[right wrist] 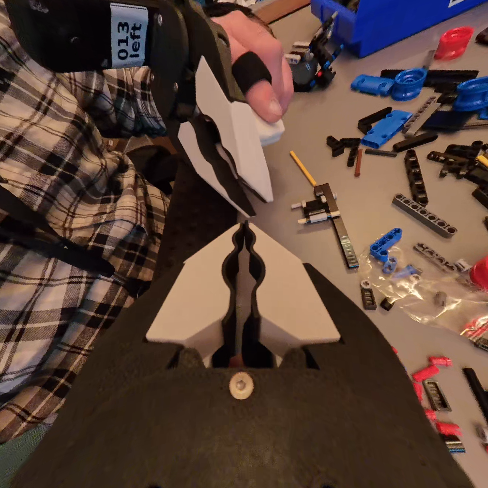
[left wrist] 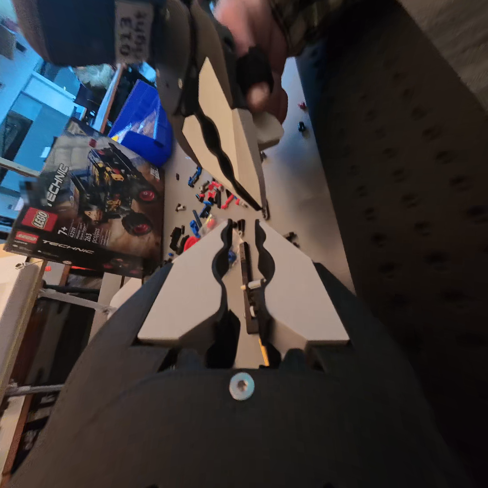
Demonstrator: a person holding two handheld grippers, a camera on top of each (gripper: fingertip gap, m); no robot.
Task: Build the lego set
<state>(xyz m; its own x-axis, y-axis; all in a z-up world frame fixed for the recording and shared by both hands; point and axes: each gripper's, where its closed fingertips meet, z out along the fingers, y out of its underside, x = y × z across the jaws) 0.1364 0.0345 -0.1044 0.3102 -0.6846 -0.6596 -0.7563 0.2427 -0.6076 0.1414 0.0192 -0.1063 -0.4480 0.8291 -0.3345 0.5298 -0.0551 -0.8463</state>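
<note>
A small assembly (right wrist: 322, 206) lies on the grey table (right wrist: 317, 126): a long black beam with white and grey pins and a yellow axle. My left gripper (left wrist: 243, 223) is open and empty. It hovers over the assembly (left wrist: 248, 287), which shows through the gap between its fingers. In the right wrist view the left gripper (right wrist: 260, 207) is just left of the assembly, not touching it. My right gripper (right wrist: 244, 224) is shut with nothing visible in it, tip to tip with the left one. It also shows in the left wrist view (left wrist: 264, 211).
Loose black, blue and red parts (right wrist: 422, 158) spread over the table's right side, also seen in the left wrist view (left wrist: 211, 195). A clear bag of parts (right wrist: 422, 298), a blue bin (right wrist: 396, 23) and the set's box (left wrist: 92, 211) stand nearby. A person's plaid shirt (right wrist: 66, 184) is at left. My two grippers' fingertips are within a few centimetres of each other.
</note>
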